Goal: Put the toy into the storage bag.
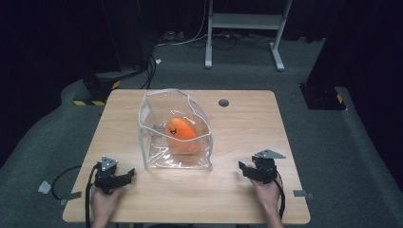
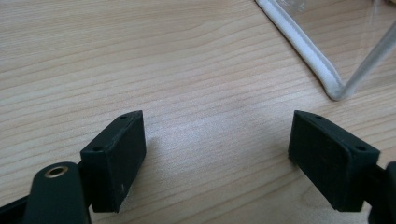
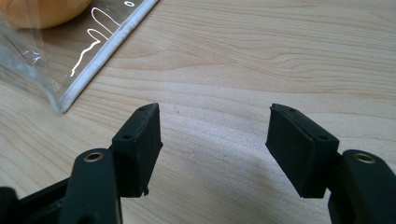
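On table (image 1: 237, 190) | left gripper (image 2: 217, 140), right gripper (image 3: 215, 135) | jaws wide apart, empty

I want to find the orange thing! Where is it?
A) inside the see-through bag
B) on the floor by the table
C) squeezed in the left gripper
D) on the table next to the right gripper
A: the orange thing sits inside the see-through bag in the middle of the table, while the left gripper and right gripper rest open and apart from it.
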Motion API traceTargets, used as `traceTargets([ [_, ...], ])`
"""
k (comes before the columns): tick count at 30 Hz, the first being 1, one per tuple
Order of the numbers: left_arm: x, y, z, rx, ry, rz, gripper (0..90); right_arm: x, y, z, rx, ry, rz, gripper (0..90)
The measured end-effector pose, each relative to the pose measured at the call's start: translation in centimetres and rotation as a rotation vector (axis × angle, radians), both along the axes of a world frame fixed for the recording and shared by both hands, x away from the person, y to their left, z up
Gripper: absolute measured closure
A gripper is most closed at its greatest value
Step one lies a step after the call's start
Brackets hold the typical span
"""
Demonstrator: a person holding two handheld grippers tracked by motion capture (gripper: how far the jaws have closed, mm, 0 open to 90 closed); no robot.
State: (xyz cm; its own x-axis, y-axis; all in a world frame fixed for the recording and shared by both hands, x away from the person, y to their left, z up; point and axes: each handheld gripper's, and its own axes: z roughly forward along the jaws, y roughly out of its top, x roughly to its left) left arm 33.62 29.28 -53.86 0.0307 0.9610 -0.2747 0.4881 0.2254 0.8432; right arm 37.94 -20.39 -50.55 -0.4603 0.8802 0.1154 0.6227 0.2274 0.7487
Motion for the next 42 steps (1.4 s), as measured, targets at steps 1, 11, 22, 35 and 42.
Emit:
traceTargets([
  [1,0.0,0.0,0.0,0.000,0.000,0.000,19.1,0.0,0.0,0.0,-0.003,-0.001,-0.001,35.2],
  [11,0.0,0.0,0.0,0.000,0.000,-0.006,19.2,0.2,0.6,-0.5,-0.029,0.008,0.001,35.2],
  [22,0.0,0.0,0.0,0.001,0.000,-0.006,19.2,0.4,1.1,-0.9,-0.056,0.012,0.003,35.0],
  [35,0.0,0.0,0.0,-0.001,-0.001,-0.004,19.2,-0.3,2.1,-1.8,-0.140,-0.030,-0.015,34.2],
  [42,0.0,0.0,0.0,-0.001,-0.002,-0.004,19.2,-0.3,2.0,-1.8,-0.137,-0.024,-0.024,32.4],
])
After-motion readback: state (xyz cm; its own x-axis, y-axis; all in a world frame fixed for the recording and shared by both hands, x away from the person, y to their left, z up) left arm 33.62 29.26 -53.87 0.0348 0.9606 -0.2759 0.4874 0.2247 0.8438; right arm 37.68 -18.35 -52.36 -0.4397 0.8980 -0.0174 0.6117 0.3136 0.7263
